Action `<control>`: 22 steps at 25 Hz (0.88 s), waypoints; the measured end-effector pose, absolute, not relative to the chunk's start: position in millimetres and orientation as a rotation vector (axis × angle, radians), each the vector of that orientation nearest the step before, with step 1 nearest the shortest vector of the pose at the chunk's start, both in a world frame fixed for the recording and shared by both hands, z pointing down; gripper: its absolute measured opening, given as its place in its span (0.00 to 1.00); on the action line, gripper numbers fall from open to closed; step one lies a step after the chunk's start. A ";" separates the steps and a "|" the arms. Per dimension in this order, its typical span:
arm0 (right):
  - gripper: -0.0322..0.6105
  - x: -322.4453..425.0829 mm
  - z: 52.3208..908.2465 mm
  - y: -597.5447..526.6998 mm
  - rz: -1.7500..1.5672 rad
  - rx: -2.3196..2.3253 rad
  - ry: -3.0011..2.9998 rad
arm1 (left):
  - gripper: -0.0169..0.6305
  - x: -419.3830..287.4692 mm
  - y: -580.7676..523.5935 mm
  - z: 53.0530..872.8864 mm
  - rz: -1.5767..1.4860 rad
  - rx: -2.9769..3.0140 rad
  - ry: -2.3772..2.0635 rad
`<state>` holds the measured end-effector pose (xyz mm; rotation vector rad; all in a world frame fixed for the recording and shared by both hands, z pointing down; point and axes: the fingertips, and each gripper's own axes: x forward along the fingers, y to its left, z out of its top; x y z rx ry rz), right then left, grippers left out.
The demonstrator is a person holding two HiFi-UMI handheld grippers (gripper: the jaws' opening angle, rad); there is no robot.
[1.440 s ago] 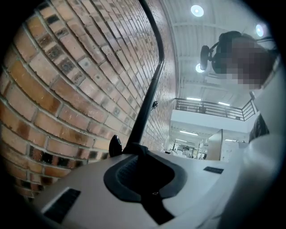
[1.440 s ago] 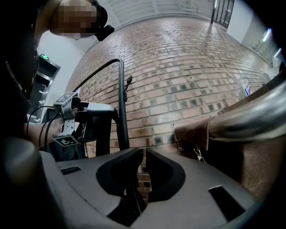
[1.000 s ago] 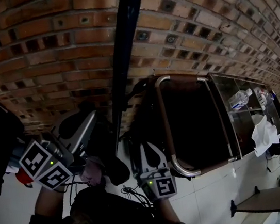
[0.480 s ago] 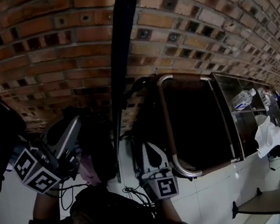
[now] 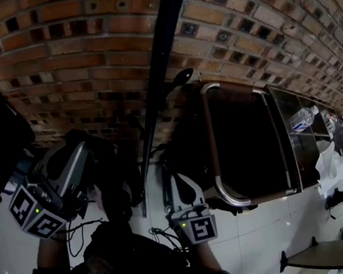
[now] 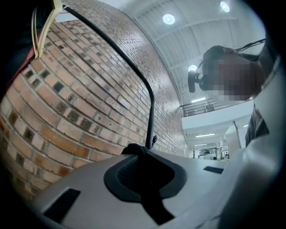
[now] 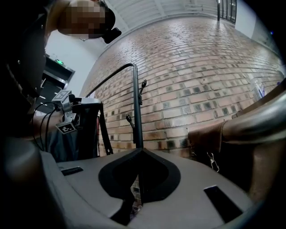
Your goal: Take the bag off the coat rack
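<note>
Looking down in the head view, a black fabric bag is seen hanging beside the left tool, apart from the black metal coat-rack pole and its curled hook, which stand against the red brick wall; the right tool is held lower, just right of the pole.

In the left gripper view, that tool is shown almost closed, its pads pinched on a black strap; the pole stands beyond, untouched.

In the right gripper view, the right tool is closed with nothing held; the bag hangs well left of the pole.

The lift-off is judged as good as done; the pinch should be held firm and the bag drawn away level, so that the strap is not snagged on a hook.
</note>
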<state>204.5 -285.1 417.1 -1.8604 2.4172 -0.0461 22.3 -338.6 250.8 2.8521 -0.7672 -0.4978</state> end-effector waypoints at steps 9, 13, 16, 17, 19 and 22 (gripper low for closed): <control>0.08 202.5 419.2 -193.1 -0.033 -1.831 2.452 | 0.08 10.8 -250.6 247.3 -0.531 2.833 -0.795; 0.08 205.8 422.3 -155.0 -0.026 -1.834 2.450 | 0.08 5.6 -217.2 241.1 -0.577 2.810 -0.855; 0.08 205.9 421.4 -133.6 -0.012 -1.841 2.450 | 0.08 -2.2 -199.4 240.7 -0.587 2.798 -0.933; 0.08 204.2 420.4 -127.2 -0.008 -1.833 2.453 | 0.08 -4.1 -193.7 240.6 -0.586 2.795 -0.951; 0.08 199.0 419.8 -115.7 -0.003 -1.819 2.466 | 0.08 -8.8 -180.6 241.1 -0.589 2.798 -0.982; 0.08 189.9 420.5 -104.2 -0.001 -1.812 2.473 | 0.08 -18.0 -158.2 243.3 -0.587 2.819 -1.014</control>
